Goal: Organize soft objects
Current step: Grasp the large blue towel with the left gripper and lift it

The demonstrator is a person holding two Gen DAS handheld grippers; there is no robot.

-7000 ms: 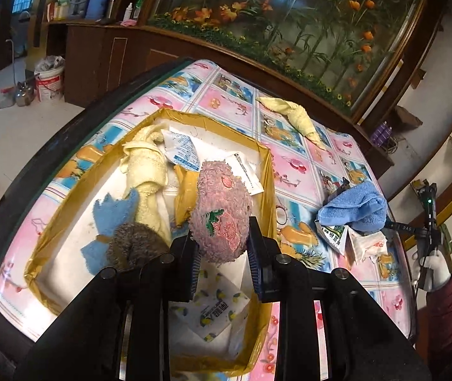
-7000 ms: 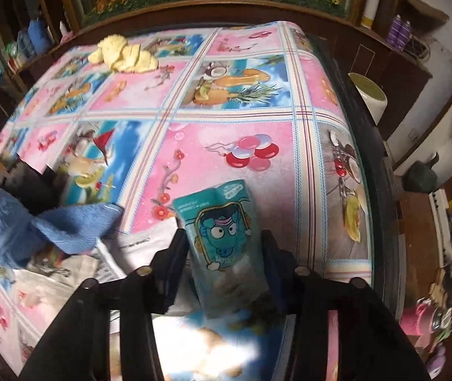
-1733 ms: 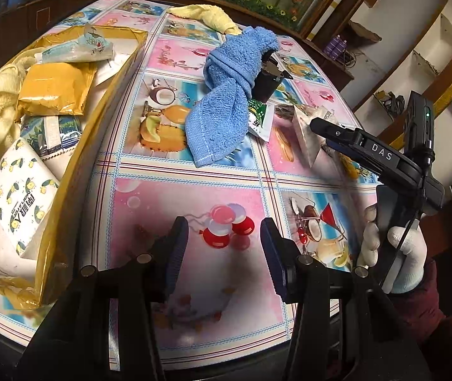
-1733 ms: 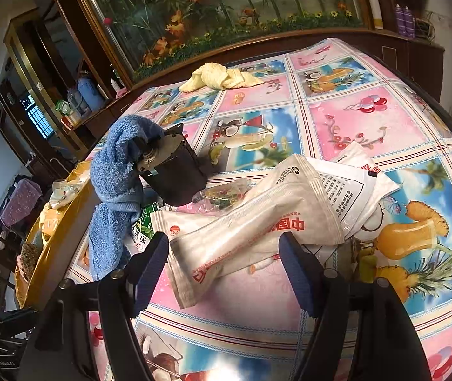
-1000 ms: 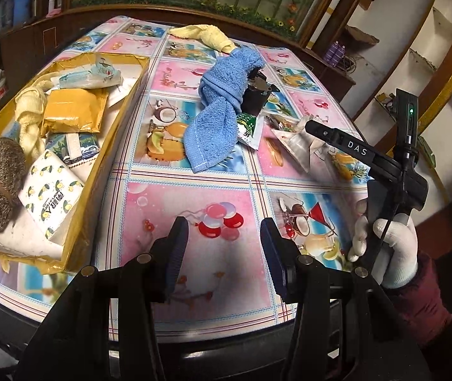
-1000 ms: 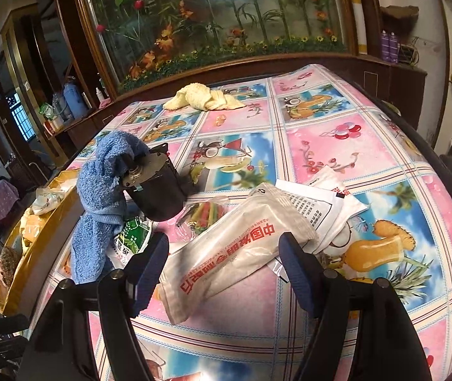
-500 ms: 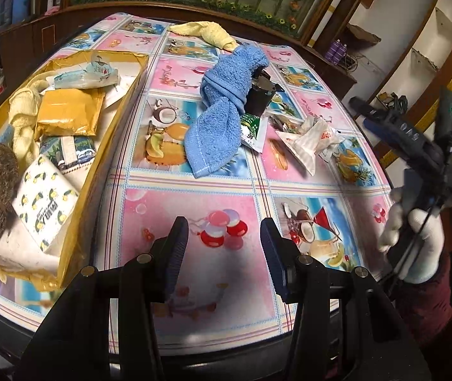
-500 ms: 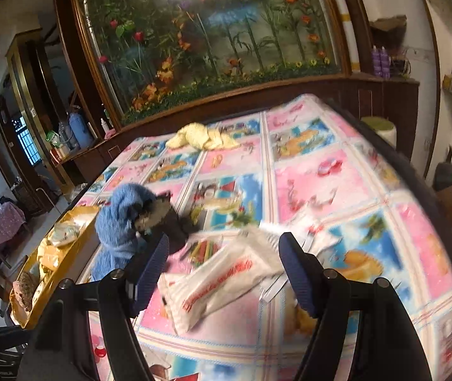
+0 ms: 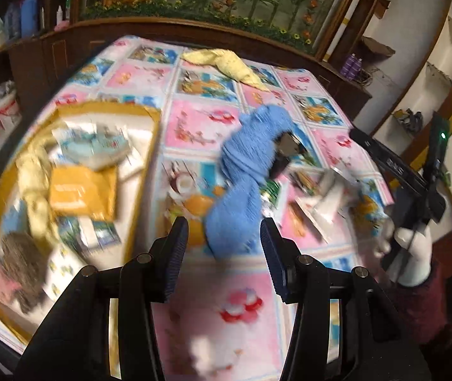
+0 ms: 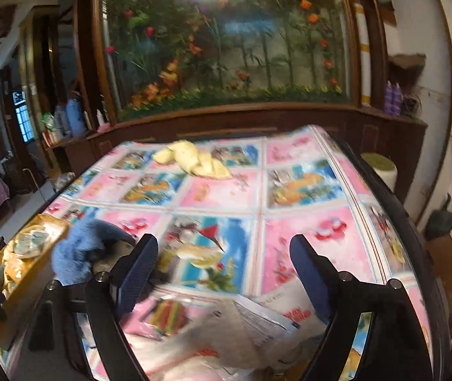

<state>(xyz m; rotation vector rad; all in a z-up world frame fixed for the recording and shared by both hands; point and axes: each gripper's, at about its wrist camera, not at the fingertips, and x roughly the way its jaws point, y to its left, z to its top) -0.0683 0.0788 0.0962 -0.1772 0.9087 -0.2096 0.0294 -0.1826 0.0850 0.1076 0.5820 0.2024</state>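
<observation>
My left gripper (image 9: 224, 254) hangs open over the patterned tablecloth with nothing between its fingers. Just beyond it lies a blue towel (image 9: 245, 171), draped over a black object (image 9: 286, 152). A yellow cloth (image 9: 226, 63) lies at the table's far end. White packets (image 9: 327, 197) lie to the right of the towel. The right gripper (image 9: 362, 139) is held above them by a gloved hand (image 9: 413, 254). In the right wrist view my right gripper (image 10: 222, 270) is open, its jaws still opening, empty, with the white packets (image 10: 241, 327) below it and the blue towel (image 10: 79, 247) at the left.
A yellow-rimmed box (image 9: 152, 171) on the table's left holds packets, a yellow cloth and fuzzy scrubbers. A dark wooden cabinet (image 10: 226, 120) with a flower mural runs behind the table. A green-topped stool (image 10: 380, 165) stands off the right edge.
Both grippers have risen and their views are blurred. The left one moved toward the blue towel. The right one tilted up, its jaws wider, and the packets slid to the bottom of its view.
</observation>
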